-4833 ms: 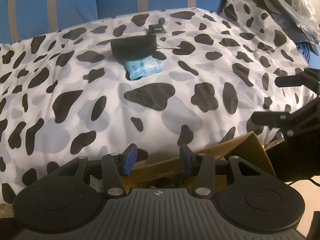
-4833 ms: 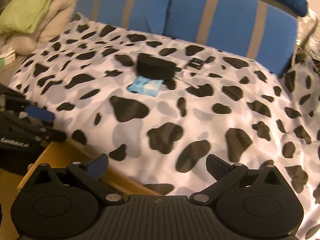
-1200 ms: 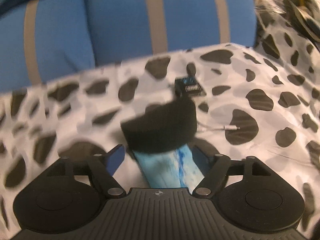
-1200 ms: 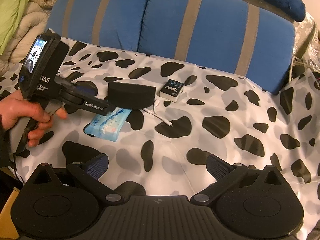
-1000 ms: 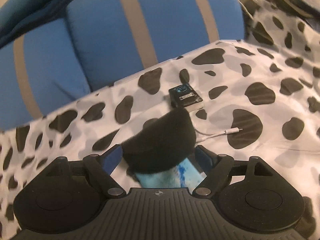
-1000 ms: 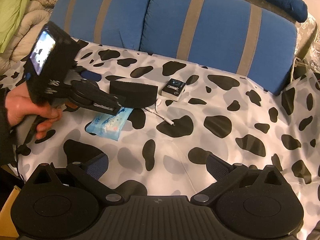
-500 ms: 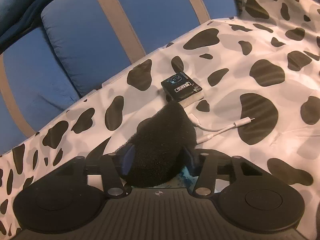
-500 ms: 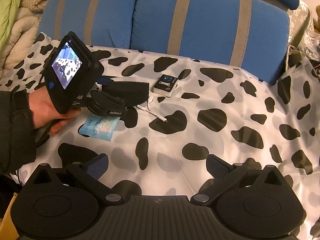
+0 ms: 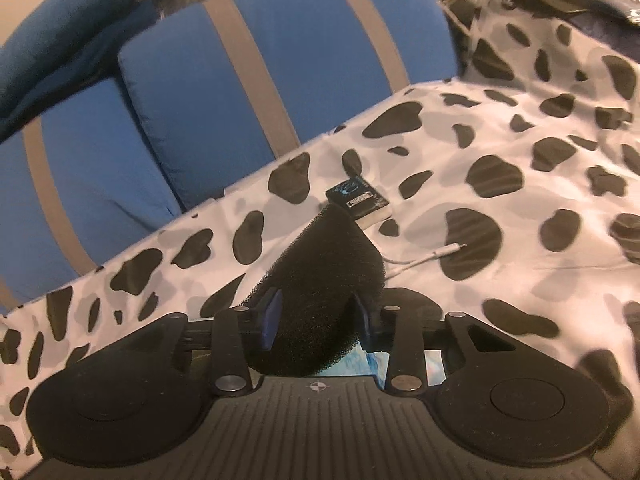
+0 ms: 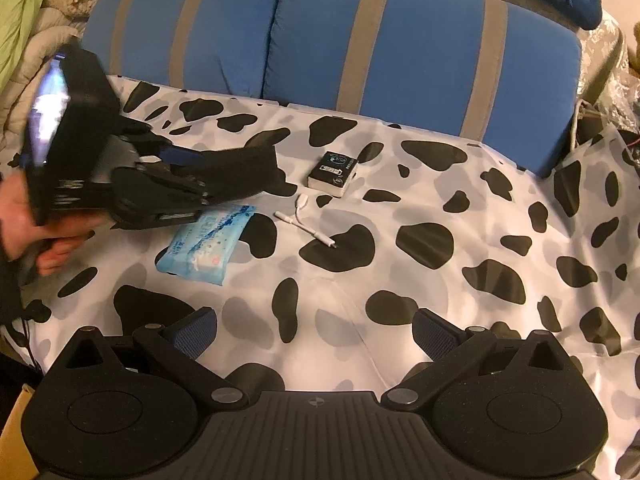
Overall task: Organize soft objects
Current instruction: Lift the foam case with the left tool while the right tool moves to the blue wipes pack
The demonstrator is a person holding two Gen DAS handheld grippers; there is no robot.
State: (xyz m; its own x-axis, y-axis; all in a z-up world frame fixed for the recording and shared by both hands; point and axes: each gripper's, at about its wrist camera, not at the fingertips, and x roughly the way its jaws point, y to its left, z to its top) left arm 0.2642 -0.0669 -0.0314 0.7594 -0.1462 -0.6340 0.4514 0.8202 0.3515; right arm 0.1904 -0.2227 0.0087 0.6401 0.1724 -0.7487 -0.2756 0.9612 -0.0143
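Observation:
My left gripper (image 9: 316, 316) is shut on a black foam sponge (image 9: 320, 276) and holds it just above the cow-print sheet (image 9: 520, 184). The sponge also shows in the right wrist view (image 10: 244, 176), between the left gripper's fingers (image 10: 176, 156). A blue wet-wipe pack (image 10: 208, 244) lies flat on the sheet below the sponge; its edge shows under the left gripper (image 9: 372, 360). My right gripper (image 10: 314, 332) is open and empty, low over the front of the sheet (image 10: 440, 280).
A small black-and-white box (image 10: 333, 174) (image 9: 358, 200) and a white cable adapter (image 10: 308, 228) (image 9: 424, 256) lie on the sheet right of the sponge. Blue striped cushions (image 10: 360, 40) line the back. Bedding (image 10: 24, 20) is piled at the far left.
My left gripper closed on the sponge and lifted it off the wet-wipe pack. The right gripper stayed open and hardly moved.

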